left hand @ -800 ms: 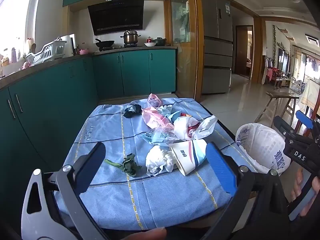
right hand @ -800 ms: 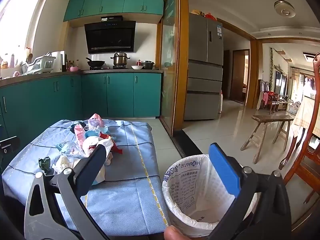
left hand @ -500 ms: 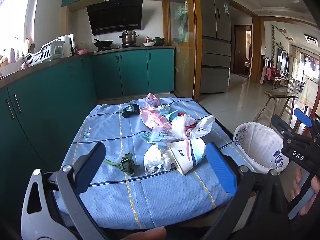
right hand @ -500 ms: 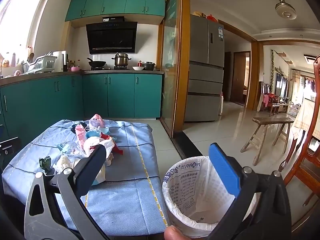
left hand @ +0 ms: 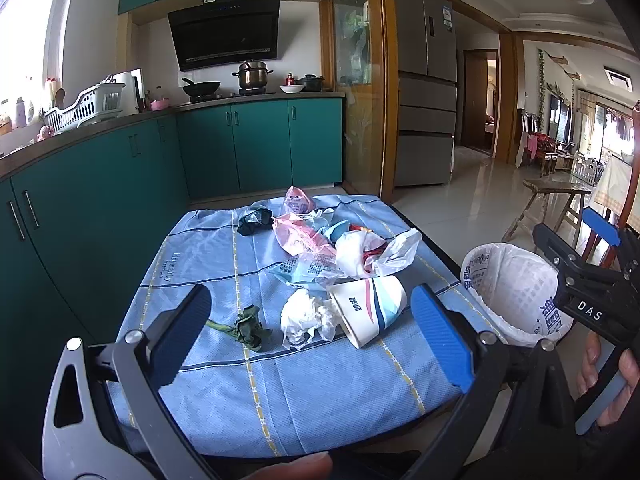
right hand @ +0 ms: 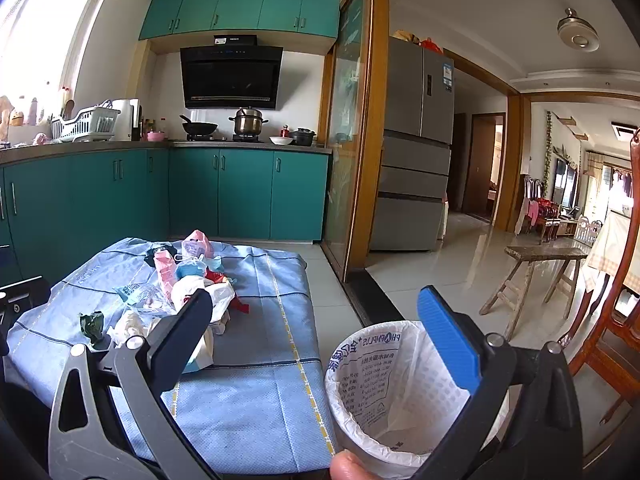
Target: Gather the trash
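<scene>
Teal kitchen cabinets back a low worktop point(left hand: 224, 392) draped in a blue checked cloth, and the trash lies heaped on it: a paper cup point(left hand: 370, 306) tipped on its side, a crumpled white tissue point(left hand: 304, 318) touching the cup's mouth, a wilted green scrap point(left hand: 248, 326) on the far side of the tissue from the cup, and behind the cup a tangle of plastic bags and wrappers point(left hand: 320, 246). A lined waste bin point(right hand: 384, 392) stands on the floor just beside the worktop's edge, on the cup's side.

Both tongs gape at their widest and hold nothing. The left tongs point(left hand: 316, 334) hover short of the cup and tissue, tilted down towards them; the right tongs point(right hand: 320, 332) hang over the bin's rim, clear of the pile.

The step in hand looks like the first pick, and the cup is the natural choice, being nearest the bin. It is light and will crush, so I would bring the left tongs down across its middle, one pad on each flank, and close gently. Keep the pads off the tissue, or take both together on purpose. Lift clear of the cloth before swinging towards the bin, since a snagged fold could drag the other scraps off the edge.
</scene>
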A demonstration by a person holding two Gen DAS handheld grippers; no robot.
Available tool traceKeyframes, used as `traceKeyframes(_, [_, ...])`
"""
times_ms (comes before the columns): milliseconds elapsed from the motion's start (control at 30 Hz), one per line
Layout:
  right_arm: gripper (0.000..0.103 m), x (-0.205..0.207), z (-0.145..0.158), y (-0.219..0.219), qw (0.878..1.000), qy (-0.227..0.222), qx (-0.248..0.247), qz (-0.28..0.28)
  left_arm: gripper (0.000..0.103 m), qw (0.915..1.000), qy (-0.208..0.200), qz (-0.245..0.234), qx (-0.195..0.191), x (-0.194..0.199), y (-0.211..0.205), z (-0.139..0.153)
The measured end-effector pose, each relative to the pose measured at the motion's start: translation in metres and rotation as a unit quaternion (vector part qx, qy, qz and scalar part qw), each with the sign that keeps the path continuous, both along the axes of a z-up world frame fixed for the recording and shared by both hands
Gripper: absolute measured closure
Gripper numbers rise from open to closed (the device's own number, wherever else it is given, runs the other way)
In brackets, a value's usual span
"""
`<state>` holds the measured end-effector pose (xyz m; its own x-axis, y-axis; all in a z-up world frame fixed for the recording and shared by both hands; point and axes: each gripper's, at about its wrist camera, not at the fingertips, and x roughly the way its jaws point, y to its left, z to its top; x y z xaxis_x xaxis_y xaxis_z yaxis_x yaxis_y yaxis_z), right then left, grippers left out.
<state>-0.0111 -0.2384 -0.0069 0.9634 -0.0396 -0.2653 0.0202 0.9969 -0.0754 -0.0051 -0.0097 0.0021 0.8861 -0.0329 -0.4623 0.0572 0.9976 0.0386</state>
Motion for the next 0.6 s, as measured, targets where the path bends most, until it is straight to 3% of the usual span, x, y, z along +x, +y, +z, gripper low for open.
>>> traceKeyframes(600, [0.003,0.0018,0.0000,0.0012,1.000,0.003,-0.002,0.003,0.003,0.9998,0.013,-0.011,0.004,0.0040,-0.0051,-0.0065])
